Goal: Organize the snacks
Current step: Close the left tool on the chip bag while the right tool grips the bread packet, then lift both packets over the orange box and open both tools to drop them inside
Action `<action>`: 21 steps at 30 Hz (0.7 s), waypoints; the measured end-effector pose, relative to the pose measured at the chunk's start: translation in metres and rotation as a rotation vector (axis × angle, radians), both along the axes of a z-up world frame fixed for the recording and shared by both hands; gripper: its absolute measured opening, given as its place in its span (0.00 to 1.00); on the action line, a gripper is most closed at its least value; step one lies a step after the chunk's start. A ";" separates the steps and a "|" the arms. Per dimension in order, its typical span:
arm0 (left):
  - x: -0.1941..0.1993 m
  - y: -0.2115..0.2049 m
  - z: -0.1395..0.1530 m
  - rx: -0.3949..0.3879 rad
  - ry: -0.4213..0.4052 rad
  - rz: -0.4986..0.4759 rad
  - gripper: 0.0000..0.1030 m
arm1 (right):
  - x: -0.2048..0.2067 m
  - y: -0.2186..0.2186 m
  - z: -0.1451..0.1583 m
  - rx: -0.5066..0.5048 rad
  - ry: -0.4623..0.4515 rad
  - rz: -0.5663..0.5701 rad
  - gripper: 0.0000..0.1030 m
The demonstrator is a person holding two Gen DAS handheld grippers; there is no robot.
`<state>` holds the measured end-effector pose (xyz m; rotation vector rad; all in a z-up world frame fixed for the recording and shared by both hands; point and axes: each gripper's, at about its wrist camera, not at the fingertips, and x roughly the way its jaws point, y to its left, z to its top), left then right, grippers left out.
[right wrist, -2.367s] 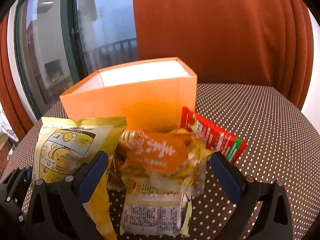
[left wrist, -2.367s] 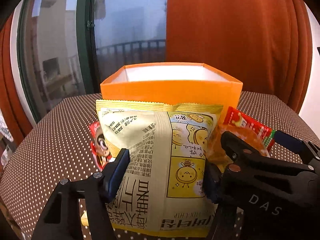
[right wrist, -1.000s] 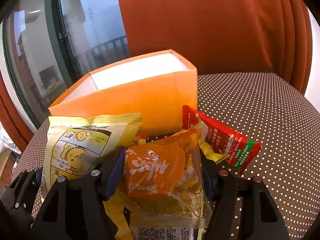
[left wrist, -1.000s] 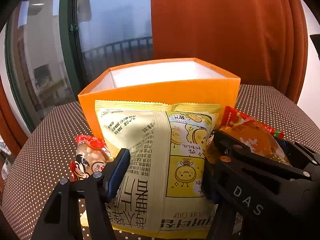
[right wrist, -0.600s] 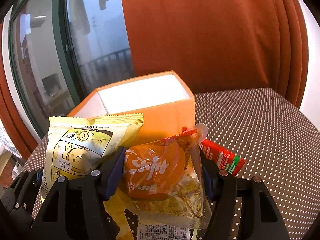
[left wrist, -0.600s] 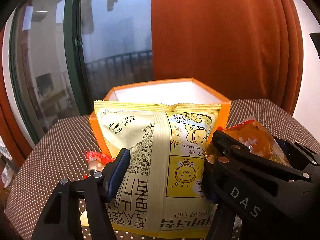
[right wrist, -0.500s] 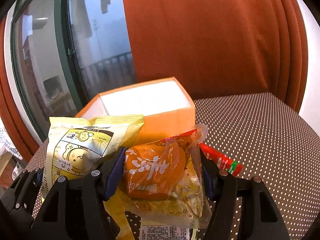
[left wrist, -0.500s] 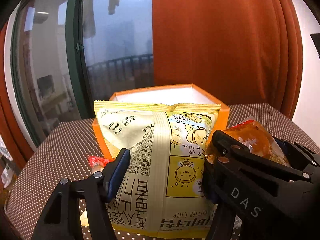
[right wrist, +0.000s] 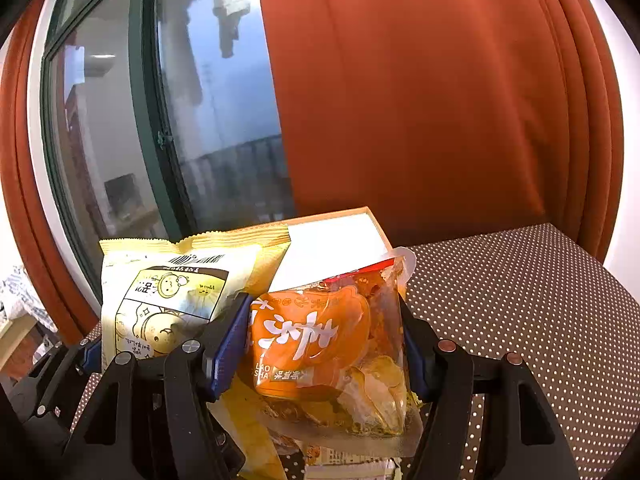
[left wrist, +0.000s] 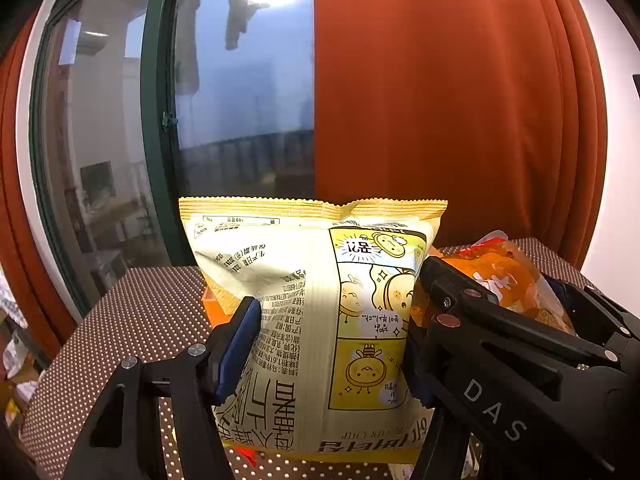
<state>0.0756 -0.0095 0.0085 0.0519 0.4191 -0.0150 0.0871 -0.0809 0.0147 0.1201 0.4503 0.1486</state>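
One yellow chip bag [left wrist: 316,320] sat clamped in the left gripper [left wrist: 332,344]; one orange snack pack [right wrist: 324,352] in the right gripper [right wrist: 324,344]. Both hung above one orange box [right wrist: 336,236] on the dotted table [right wrist: 520,300].

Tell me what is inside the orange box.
In the right wrist view the orange box shows only bare white inner wall. The yellow chip bag and orange snack pouch cover its floor, so contents cannot be told.
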 end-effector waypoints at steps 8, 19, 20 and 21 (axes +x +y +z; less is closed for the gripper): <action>0.006 0.003 0.036 -0.008 -0.050 0.001 0.65 | 0.006 0.001 0.023 0.007 -0.051 0.013 0.67; 0.040 0.012 0.074 -0.013 -0.104 -0.001 0.65 | 0.028 0.007 0.054 0.021 -0.120 0.011 0.67; 0.045 0.013 0.076 -0.011 -0.106 -0.001 0.65 | 0.033 0.009 0.056 0.020 -0.121 0.012 0.67; 0.049 0.013 0.076 -0.010 -0.106 0.001 0.65 | 0.035 0.009 0.057 0.020 -0.122 0.014 0.67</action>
